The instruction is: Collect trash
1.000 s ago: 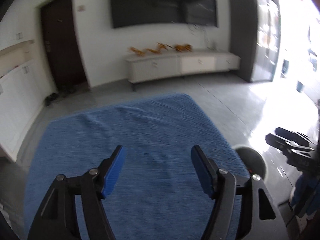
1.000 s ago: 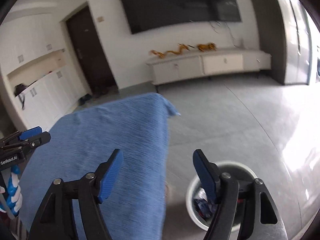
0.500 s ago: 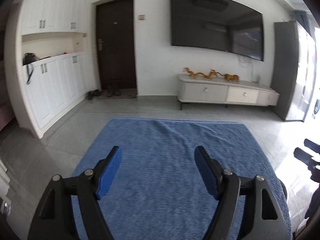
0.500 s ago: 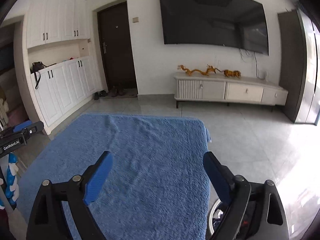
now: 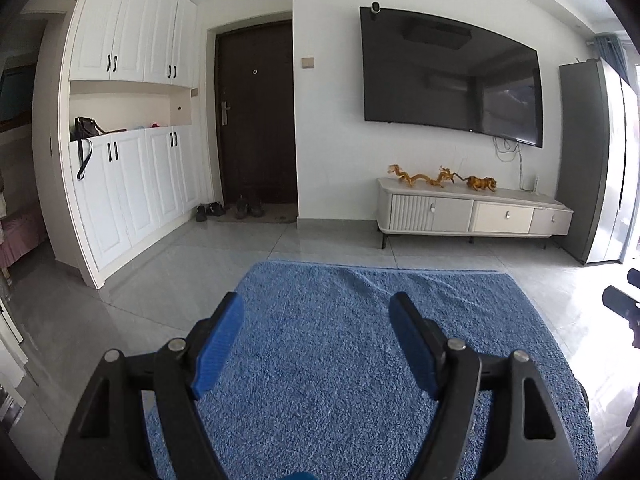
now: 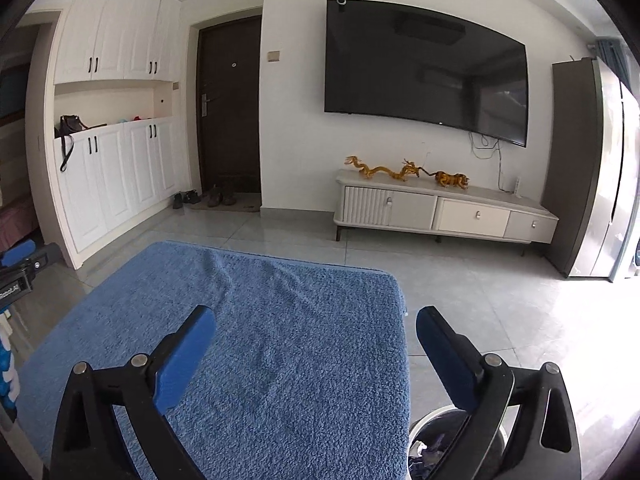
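Blue cloth (image 6: 248, 344), bare beneath both empty tongs, left (image 5: 316, 334) apart, right (image 6: 316, 344) just spread wider; bin (image 6: 428, 440) below right: scan before reaching.

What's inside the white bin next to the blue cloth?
In the right wrist view, the white bin shows crumpled trash, some dark, some white. The right hand-held gripper covers most of the bin, so the rest cannot be seen.

Plain blue cloth (image 5: 340, 360), white cabinets (image 5: 132, 184), dark brown door (image 5: 256, 112).
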Tool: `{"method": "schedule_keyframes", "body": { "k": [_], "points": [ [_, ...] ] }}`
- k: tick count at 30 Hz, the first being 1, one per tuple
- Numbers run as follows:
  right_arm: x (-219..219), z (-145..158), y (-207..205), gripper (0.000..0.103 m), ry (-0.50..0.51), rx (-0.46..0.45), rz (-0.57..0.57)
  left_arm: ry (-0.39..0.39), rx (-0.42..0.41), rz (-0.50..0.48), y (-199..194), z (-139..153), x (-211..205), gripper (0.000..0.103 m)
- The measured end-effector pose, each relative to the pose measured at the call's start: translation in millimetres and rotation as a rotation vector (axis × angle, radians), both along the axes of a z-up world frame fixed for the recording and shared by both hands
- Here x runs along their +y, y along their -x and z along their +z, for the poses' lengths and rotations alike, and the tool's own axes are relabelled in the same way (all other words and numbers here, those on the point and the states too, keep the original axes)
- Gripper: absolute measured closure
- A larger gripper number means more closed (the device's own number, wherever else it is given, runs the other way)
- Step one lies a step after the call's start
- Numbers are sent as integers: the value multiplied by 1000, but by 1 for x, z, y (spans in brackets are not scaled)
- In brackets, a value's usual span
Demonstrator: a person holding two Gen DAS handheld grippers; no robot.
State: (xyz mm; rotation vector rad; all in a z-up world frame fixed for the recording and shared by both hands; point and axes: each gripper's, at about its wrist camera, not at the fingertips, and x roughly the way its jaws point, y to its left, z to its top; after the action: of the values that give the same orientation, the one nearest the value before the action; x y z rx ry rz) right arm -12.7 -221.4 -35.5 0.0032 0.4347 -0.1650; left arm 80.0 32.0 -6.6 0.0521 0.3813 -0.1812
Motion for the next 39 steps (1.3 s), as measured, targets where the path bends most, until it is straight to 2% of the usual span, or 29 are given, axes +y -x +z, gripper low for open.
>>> {"method": "schedule_keyframes", "body": {
  "k": [2, 4, 12, 18, 39],
  "points": [
    [-3, -1, 2, 1, -3, -5, -9, 0, -5, -1, 0, 1, -1, 27],
    [-7, -2, 2, 1, -4, -9, -22, -1, -15, 4, 1, 1, -2, 16],
    [-15, -7, 4, 1, -10, -8, -48, 7, -45, -1, 5, 3, -9, 5],
    [-19, -8, 8, 1, -12, -12, -61, 2, -67, 12, 7, 3, -12, 3],
    [-12, -2, 16, 0, 39, -28, -83, 8, -61, 39, 10, 2, 2, 3]
  ]
}}
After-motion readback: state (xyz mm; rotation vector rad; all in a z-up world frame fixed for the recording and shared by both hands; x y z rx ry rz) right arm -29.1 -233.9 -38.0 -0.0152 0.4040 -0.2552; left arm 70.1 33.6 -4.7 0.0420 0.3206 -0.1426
